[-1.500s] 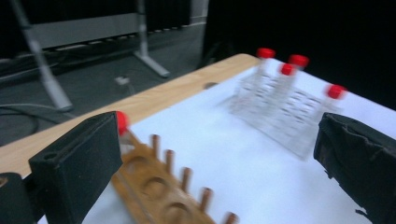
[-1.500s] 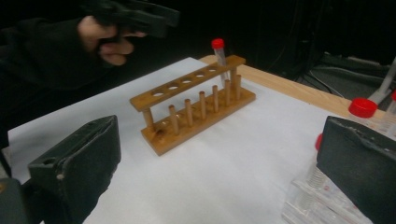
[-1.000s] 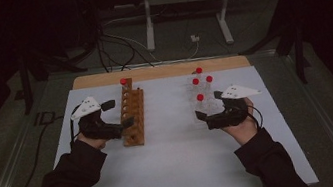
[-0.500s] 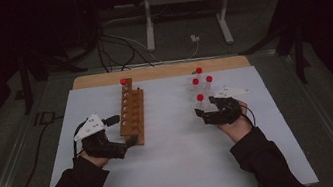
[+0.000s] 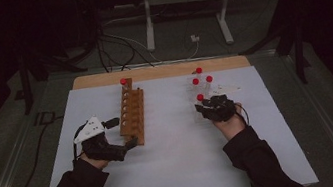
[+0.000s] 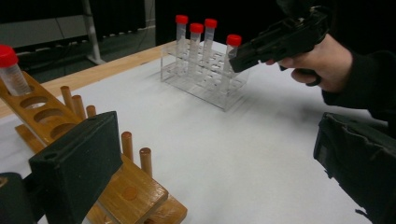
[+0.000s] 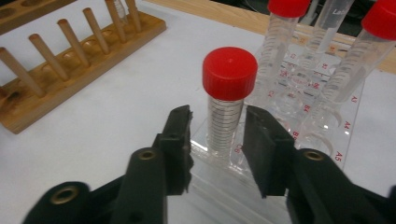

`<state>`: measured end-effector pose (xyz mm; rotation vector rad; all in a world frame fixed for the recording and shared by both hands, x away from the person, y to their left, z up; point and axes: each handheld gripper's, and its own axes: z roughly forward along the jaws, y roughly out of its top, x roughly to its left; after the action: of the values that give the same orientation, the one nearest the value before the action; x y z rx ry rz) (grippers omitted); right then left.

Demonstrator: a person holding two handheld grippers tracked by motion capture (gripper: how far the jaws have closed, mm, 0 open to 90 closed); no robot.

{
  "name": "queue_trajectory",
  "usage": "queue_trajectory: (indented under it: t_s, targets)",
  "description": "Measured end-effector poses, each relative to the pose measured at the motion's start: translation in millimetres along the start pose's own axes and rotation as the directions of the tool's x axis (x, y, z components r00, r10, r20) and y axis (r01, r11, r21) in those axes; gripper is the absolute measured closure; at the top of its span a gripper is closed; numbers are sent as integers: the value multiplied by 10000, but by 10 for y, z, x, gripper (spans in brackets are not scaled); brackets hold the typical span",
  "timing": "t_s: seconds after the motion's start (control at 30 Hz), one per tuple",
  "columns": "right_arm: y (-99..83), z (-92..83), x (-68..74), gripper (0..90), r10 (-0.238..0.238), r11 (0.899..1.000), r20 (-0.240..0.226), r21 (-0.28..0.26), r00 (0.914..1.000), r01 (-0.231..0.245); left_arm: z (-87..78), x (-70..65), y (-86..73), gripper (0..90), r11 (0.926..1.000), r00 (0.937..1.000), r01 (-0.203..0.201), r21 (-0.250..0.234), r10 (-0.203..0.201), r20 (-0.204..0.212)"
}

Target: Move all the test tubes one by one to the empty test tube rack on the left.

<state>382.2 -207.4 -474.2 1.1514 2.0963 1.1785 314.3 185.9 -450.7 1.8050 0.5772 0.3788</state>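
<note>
A clear rack (image 5: pixel 211 91) (image 6: pixel 205 86) (image 7: pixel 303 116) holds several red-capped tubes. My right gripper (image 5: pixel 204 106) (image 6: pixel 237 58) (image 7: pixel 218 114) reaches its nearest tube (image 5: pixel 200 98) (image 6: pixel 233 46) (image 7: pixel 229 88). Its jaws have just been closing; the tube stands between them, with a gap still showing on one side. A wooden peg rack (image 5: pixel 132 111) (image 6: pixel 135 186) (image 7: pixel 70 70) lies at the left, with one red-capped tube (image 5: pixel 124 82) (image 6: pixel 10 65) at its far end. My left gripper (image 5: pixel 123 132) (image 6: pixel 210 140) is wide open, straddling the rack's near end.
Both racks sit on a white sheet (image 5: pixel 180 162) over a wooden table (image 5: pixel 161 70). Cables and a white stand (image 5: pixel 153 19) lie on the floor beyond the far edge. The surroundings are dark.
The right hand turned over and dropped to the clear rack, its jaws narrowing around the nearest tube. The left hand sank and slid back to the wooden rack's near end.
</note>
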Motion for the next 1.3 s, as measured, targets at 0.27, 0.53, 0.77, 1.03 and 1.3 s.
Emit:
queue_trajectory:
  t_s: [0.27, 0.53, 0.77, 1.03, 1.3]
  targets:
    - [-1, 44, -14, 734, 77, 9999, 82, 85, 9999, -77, 15, 2, -6, 17, 10000, 10000, 27, 12, -27, 63]
    - [15, 27, 17, 746, -167, 9999, 255, -33, 9995, 168, 14, 13, -12, 17, 9999, 9998, 129, -14, -128, 144]
    - [56, -19, 11, 747, -168, 9998, 217, -93, 9996, 170, 31, 6, -16, 17, 9999, 9996, 112, 54, -113, 245]
    - [125, -85, 6, 748, -253, 9995, 155, -163, 9996, 256, 45, 7, -24, 17, 9999, 9993, 106, 136, -111, 345]
    - [202, -202, 24, 747, -483, 9982, 197, -341, 9986, 490, 54, -24, 9, 17, 9999, 9989, 45, 114, -51, 456]
